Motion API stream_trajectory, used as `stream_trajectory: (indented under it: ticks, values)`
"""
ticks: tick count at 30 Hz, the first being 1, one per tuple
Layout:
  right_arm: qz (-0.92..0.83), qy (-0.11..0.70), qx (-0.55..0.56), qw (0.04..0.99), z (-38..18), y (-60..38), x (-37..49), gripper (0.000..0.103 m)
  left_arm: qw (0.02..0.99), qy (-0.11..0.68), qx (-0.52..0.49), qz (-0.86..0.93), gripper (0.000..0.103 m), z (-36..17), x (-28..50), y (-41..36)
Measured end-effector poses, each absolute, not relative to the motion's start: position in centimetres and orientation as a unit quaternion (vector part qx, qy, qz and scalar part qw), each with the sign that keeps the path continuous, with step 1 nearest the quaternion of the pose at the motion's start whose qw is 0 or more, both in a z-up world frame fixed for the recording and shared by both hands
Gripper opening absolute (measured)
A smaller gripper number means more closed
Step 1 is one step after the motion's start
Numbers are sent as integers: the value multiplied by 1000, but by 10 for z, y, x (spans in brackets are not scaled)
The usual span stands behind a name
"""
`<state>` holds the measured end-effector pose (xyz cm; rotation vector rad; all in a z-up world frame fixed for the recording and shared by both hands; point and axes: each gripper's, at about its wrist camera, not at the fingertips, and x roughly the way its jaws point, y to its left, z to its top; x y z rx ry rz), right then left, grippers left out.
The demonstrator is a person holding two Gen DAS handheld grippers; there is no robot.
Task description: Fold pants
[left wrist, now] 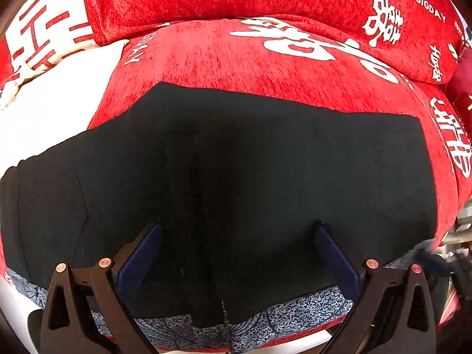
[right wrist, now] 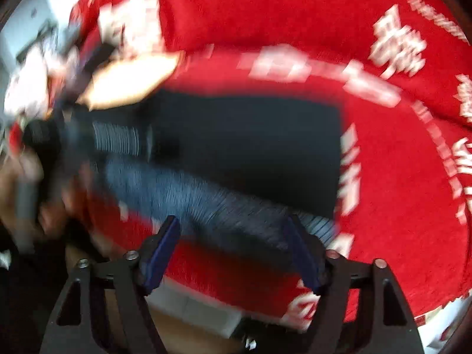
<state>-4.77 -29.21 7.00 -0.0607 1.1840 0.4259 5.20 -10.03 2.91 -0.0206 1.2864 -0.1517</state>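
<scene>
The black fabric pants (left wrist: 236, 162), with a blue-grey speckled lining along the near edge, lie spread flat on a red plush sofa cover printed with white characters (left wrist: 265, 59). The left gripper (left wrist: 237, 233) hovers above them, fingers wide and empty. The right gripper (right wrist: 234, 230), in a blurred view, also stands wide apart, gripping nothing.
</scene>
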Motion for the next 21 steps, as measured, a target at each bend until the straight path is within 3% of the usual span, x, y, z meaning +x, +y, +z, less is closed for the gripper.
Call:
stream_trajectory:
  ticks: [6, 12, 21]
  values:
    - [210, 534, 1, 819, 99, -290, -41, 78, 804, 592, -21, -59, 103, 40, 38, -77]
    - [205, 516, -37, 831, 119, -262, -14, 81, 806, 586, -64, -58, 103, 32, 19, -23]
    - [304, 483, -115, 813, 143, -121, 73, 81, 822, 551, -145, -19, 103, 52, -30, 76]
